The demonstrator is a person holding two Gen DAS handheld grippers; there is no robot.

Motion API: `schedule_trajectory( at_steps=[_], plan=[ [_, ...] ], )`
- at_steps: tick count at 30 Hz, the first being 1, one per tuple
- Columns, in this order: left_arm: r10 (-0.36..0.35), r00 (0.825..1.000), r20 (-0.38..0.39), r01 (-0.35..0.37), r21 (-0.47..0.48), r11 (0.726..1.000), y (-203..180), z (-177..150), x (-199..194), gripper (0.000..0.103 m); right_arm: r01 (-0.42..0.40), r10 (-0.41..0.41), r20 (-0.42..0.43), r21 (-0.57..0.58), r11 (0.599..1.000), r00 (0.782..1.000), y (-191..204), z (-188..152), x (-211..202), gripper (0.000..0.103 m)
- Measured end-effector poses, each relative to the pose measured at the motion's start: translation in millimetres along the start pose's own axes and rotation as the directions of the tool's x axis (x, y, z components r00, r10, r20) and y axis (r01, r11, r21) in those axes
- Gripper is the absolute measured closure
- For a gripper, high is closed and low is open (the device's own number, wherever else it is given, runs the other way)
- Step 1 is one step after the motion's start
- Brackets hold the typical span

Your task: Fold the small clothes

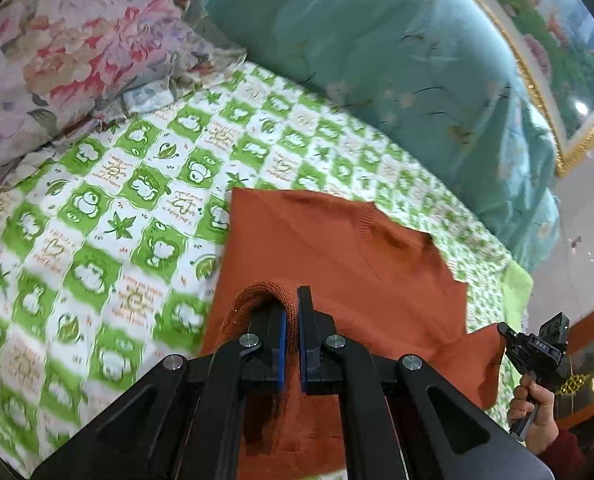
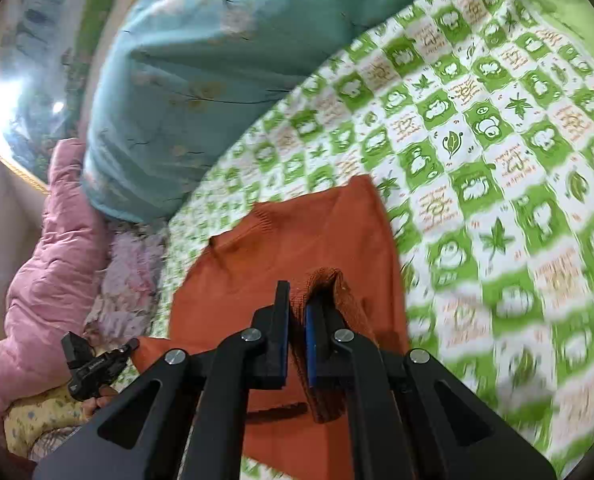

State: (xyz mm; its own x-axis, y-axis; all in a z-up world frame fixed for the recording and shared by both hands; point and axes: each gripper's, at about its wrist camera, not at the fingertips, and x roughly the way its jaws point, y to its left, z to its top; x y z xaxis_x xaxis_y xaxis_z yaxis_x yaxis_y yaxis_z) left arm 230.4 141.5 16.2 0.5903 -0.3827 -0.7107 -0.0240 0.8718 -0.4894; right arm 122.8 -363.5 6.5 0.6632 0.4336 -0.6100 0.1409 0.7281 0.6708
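Both sets of jaws clamped on ribbed hem of orange knit sweater (image 1: 337,264): left gripper (image 1: 292,312) on one corner, right gripper (image 2: 297,312) on the other. Likely pinched apart to keep the edge taut for carrying over into a fold. Rest of sweater draped on green checked bed sheet (image 1: 109,216). Teal quilt (image 1: 397,60) bulked close behind, floral pillow (image 1: 69,52) and pink padded jacket (image 2: 53,248) at the sides; little spare room.

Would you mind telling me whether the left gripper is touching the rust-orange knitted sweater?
Touching. The left wrist view shows the left gripper with its blue pads pinched on a ribbed edge of the rust-orange knitted sweater.
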Motion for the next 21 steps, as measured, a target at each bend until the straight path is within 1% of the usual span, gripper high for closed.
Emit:
schedule_trajectory(
  at_steps=[2,4,7,9,11,13,14,16,17,18,19,21],
  plan=[
    [0.013,1.000,-0.016,-0.014,-0.014,1.000,6.2,3.5,12.7,0.101,0.026,-0.025,-0.033,0.009,1.000,0.999,-10.1,4.4,14.9,0.095],
    [0.033,0.999,-0.039,-0.034,-0.026,0.999,14.1,5.1,27.4,0.100,0.068,-0.067,-0.064,0.018,0.998,0.996,-21.8,6.5,28.7,0.095],
    [0.066,0.994,-0.090,-0.070,-0.041,0.997,25.0,3.8,48.7,0.099,0.100,-0.094,-0.104,0.046,0.994,0.990,-36.0,8.0,41.1,0.093],
    [0.077,0.990,-0.115,-0.082,-0.040,0.996,27.2,2.6,52.4,0.097,0.107,-0.098,-0.126,0.071,0.992,0.987,-41.6,9.3,42.9,0.092],
    [0.083,0.991,-0.109,-0.085,-0.017,0.996,23.1,1.1,41.8,0.094,0.111,-0.100,-0.123,0.081,0.991,0.987,-42.0,10.4,34.5,0.088],
    [0.084,0.991,-0.105,-0.083,0.011,0.996,16.3,-3.2,26.1,0.088,0.127,-0.121,-0.090,0.060,0.990,0.989,-36.6,11.1,15.7,0.075],
    [0.078,0.991,-0.107,-0.075,0.030,0.997,10.7,-7.3,16.6,0.088,0.124,-0.121,-0.071,0.046,0.991,0.990,-32.6,10.1,5.1,0.073],
    [0.036,0.992,-0.122,-0.027,0.079,0.997,-6.7,-19.9,0.9,0.087,0.099,-0.097,-0.057,0.023,0.995,0.994,-20.4,4.6,-6.3,0.073],
    [0.001,0.991,-0.137,0.012,0.096,0.995,-16.9,-27.5,-3.3,0.086,0.055,-0.055,-0.072,-0.005,0.998,0.996,-9.6,-2.5,-10.7,0.073],
    [-0.031,0.986,-0.162,0.049,0.108,0.993,-27.8,-36.8,-2.8,0.084,0.020,-0.023,-0.098,-0.032,0.999,0.995,0.7,-9.3,-9.2,0.073],
    [-0.065,0.976,-0.207,0.093,0.125,0.988,-41.4,-48.6,3.6,0.084,-0.030,0.018,-0.154,-0.077,0.997,0.988,14.9,-21.0,-3.3,0.073],
    [-0.099,0.954,-0.284,0.152,0.171,0.973,-66.5,-70.0,23.4,0.084,-0.099,0.057,-0.274,-0.145,0.984,0.960,37.5,-44.7,16.8,0.073]
  ],
)
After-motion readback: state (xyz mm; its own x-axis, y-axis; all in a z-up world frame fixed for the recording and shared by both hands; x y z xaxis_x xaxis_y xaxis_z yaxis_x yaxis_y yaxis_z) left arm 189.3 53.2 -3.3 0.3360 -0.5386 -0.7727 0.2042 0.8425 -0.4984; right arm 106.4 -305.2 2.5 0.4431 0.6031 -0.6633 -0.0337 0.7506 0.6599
